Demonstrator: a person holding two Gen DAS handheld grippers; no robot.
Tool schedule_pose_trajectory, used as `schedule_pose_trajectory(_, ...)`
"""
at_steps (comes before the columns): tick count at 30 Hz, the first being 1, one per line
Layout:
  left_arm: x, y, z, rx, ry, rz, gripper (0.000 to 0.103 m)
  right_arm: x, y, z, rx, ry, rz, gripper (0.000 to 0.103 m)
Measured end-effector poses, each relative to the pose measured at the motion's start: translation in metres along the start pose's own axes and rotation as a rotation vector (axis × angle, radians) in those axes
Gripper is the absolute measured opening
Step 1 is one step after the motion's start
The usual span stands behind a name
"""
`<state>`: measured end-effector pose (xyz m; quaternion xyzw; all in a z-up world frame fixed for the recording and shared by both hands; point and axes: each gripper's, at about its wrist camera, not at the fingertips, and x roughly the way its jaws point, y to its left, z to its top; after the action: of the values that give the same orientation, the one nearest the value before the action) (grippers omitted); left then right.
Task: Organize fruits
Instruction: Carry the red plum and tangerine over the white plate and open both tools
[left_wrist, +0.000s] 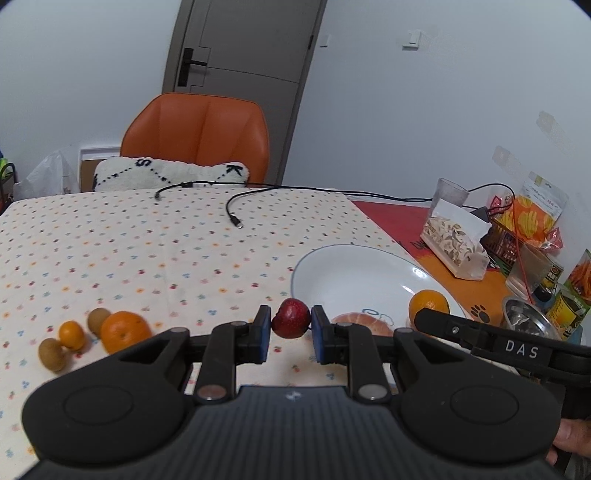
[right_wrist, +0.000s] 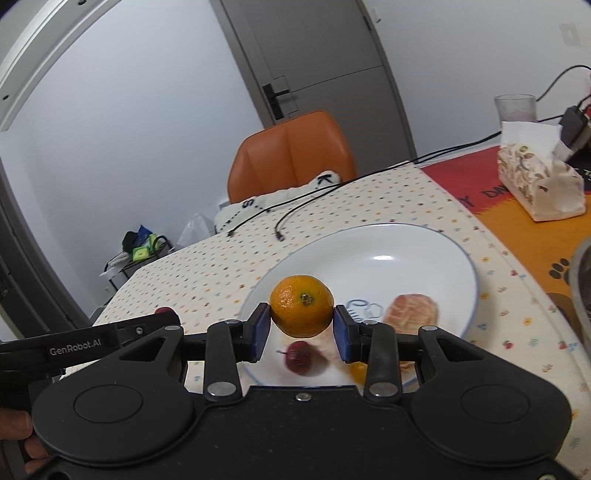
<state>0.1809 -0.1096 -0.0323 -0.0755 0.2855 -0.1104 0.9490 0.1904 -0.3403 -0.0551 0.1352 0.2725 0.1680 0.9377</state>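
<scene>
My left gripper (left_wrist: 290, 326) is clamped on a small red fruit (left_wrist: 290, 318), just short of the plate (left_wrist: 354, 266) rim. My right gripper (right_wrist: 302, 325) grips an orange (right_wrist: 301, 305), seemingly over the plate already, so nearer release.

Both views are evenly lit by soft, cool indoor light; shadows on the bench (left_wrist: 147, 240) are faint and short. A small glare spot sits on the white plate (right_wrist: 424, 236); the fisheye bends the door (left_wrist: 243, 48) and walls, with dark corners. The right wrist view is softer, its near plate contents smeared under the hand-held gripper (right_wrist: 302, 325).
</scene>
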Motion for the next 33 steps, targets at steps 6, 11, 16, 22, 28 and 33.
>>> schedule_pose_trajectory(6,0.014,-0.011,0.003,0.016,0.011,-0.016,0.021,0.002,-0.016,0.001,0.022,0.0,-0.029,0.035)
schedule_pose_trajectory(11,0.025,-0.017,0.006,0.028,0.02,-0.022,0.021,0.006,-0.021,0.002,0.029,0.002,-0.035,0.035)
schedule_pose_trajectory(16,0.036,-0.021,0.008,0.037,0.032,-0.025,0.021,0.013,-0.025,0.004,0.034,0.009,-0.038,0.038)
schedule_pose_trajectory(22,0.049,-0.025,0.01,0.043,0.046,-0.027,0.021,0.014,-0.032,0.002,0.05,0.007,-0.041,0.039)
schedule_pose_trajectory(28,0.053,-0.029,0.013,0.051,0.034,0.012,0.027,0.012,-0.036,0.0,0.058,0.014,-0.042,0.039)
schedule_pose_trajectory(33,0.049,-0.022,0.012,0.039,0.046,0.032,0.043,0.011,-0.036,-0.002,0.066,0.02,-0.04,0.04)
